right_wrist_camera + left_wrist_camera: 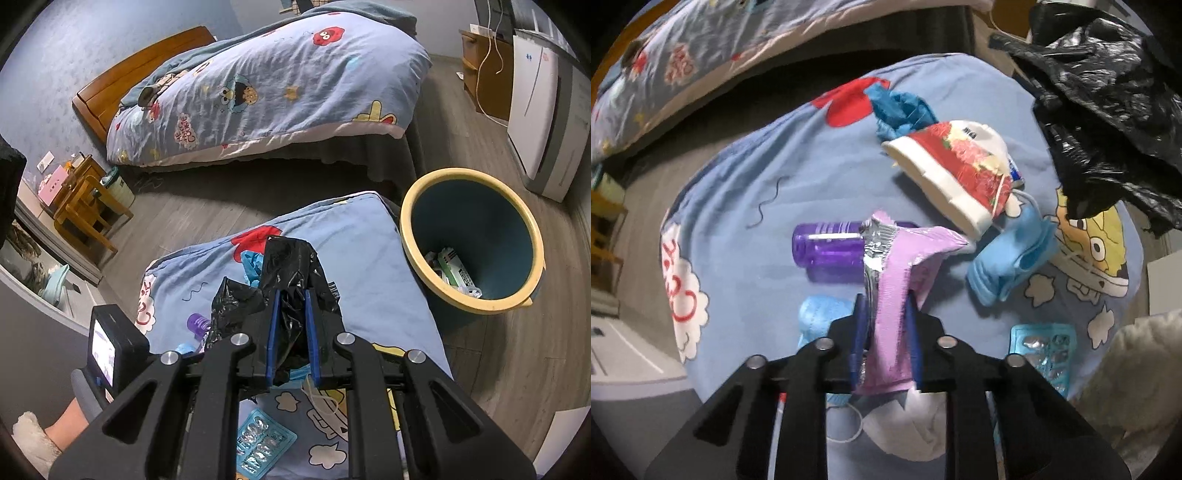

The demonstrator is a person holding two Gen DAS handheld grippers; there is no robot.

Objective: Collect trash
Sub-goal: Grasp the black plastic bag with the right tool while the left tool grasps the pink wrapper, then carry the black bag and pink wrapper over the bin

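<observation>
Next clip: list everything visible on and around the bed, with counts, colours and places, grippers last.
wrapper: 1, pink with foil lining, in left gripper
trash bag: 1, black, in right gripper
bottle: 1, purple, lying on blanket
paper cup: 1, red and white, on its side
masks: at least 2, light blue, on blanket
blister pack: 1, blue and silver, near blanket edge
bin: 1, blue with yellow rim, on floor beside blanket
left gripper: shut on wrapper
right gripper: shut on trash bag
</observation>
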